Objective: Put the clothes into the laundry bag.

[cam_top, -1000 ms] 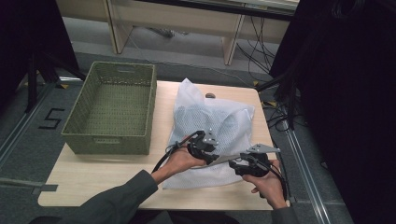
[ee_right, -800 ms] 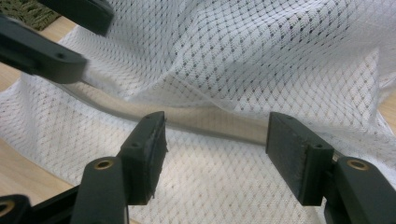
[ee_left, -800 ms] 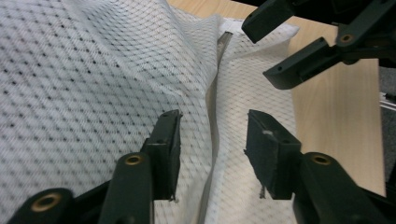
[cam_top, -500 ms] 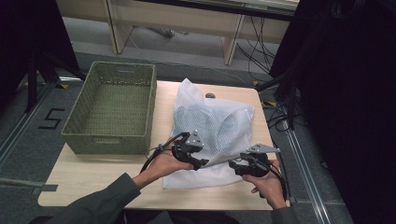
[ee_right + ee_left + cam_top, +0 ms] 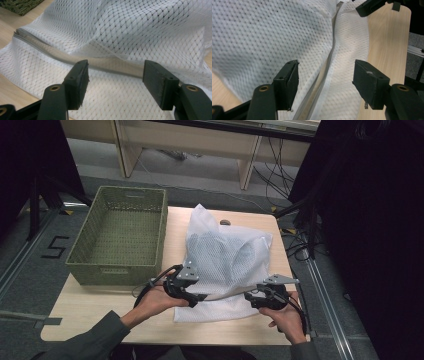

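High view: a white mesh bag point(image 5: 227, 265) lies on the right half of the desk point(image 5: 100, 312), reaching its near edge, beside a green basket point(image 5: 120, 237) at the left. The left tongs point(image 5: 192, 296) sit at the bag's near left corner, the right tongs point(image 5: 255, 297) at its near right.

Left gripper view: the jaws have just been opening and stand released, the zipper point(image 5: 329, 62) between them, untouched.

Right gripper view: the jaws gape over the zipper, pads clear of the mesh.

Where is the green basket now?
In the high view the green basket stands on the table's left side, beside the white mesh bag.
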`<state>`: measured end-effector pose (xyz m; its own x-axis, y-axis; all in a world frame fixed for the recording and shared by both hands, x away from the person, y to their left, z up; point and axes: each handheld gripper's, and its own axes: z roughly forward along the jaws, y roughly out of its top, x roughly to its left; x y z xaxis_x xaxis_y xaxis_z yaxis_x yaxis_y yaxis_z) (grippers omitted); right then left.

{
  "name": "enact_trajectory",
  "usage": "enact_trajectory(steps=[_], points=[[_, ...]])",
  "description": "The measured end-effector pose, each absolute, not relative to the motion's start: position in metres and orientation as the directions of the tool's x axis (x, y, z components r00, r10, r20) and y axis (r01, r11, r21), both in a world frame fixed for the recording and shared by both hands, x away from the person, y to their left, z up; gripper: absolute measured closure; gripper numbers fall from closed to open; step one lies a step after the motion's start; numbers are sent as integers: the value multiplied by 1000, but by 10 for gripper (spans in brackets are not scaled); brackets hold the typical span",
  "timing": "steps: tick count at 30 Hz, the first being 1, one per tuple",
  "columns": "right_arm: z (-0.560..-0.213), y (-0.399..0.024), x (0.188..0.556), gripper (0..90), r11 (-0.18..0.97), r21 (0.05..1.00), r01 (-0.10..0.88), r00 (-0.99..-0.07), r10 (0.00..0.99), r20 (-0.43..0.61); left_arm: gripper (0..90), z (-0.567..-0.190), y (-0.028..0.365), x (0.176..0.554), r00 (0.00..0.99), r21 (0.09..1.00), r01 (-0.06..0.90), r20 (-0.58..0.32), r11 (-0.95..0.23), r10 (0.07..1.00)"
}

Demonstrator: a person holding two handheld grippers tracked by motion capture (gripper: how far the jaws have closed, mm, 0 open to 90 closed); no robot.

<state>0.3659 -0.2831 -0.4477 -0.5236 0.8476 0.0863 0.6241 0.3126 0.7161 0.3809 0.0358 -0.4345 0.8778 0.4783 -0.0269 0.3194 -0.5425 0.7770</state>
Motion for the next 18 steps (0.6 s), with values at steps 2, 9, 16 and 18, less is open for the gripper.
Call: enact_trajectory(steps=[2,9,16,18], points=[[-449,-284,367,385,326,736,594,-536,842,60,357,-436,42,378,872,780,331,-37,-531,489],[-449,-282,367,383,339,726,599,-548,834,63,338,-441,63,372,858,781,352,-49,-516,511],[-451,-279,366,380,327,752,572,-553,831,58,325,-445,76,367,849,776,369,-57,-512,525],[-449,-280,364,380,340,726,598,-554,830,68,321,-446,80,365,847,774,372,-56,-513,528]])
